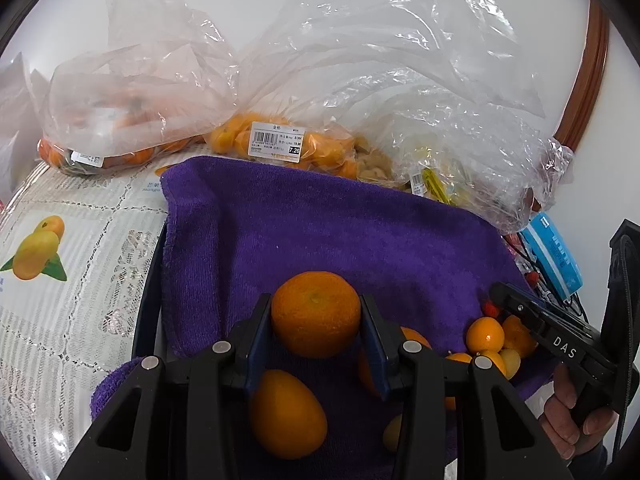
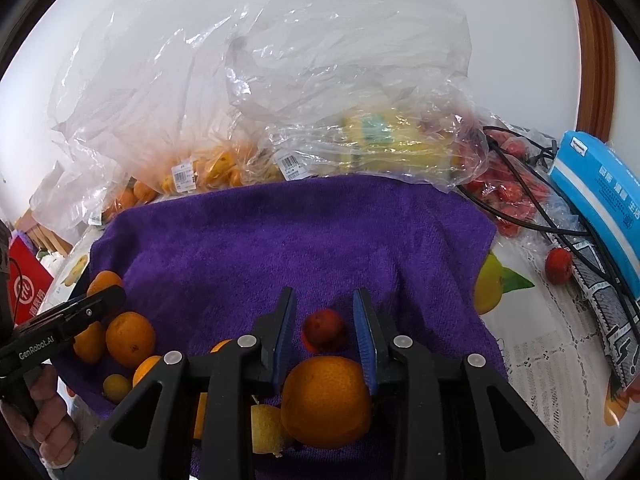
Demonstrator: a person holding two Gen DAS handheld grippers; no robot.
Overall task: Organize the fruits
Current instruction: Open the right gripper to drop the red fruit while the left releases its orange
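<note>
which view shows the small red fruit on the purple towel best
The right wrist view: the small round red fruit lies unobstructed on the purple terry towel, between the right tool's blue pads without visible contact. The left wrist view shows only red bits near the towel's right edge; I can't tell if any is this fruit.

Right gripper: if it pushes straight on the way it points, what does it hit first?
Most likely the small red fruit, lying on the purple towel between the right gripper fingers, apparently untouched. Past it is bare towel, then the plastic bags. Depth is hard to judge here.
</note>
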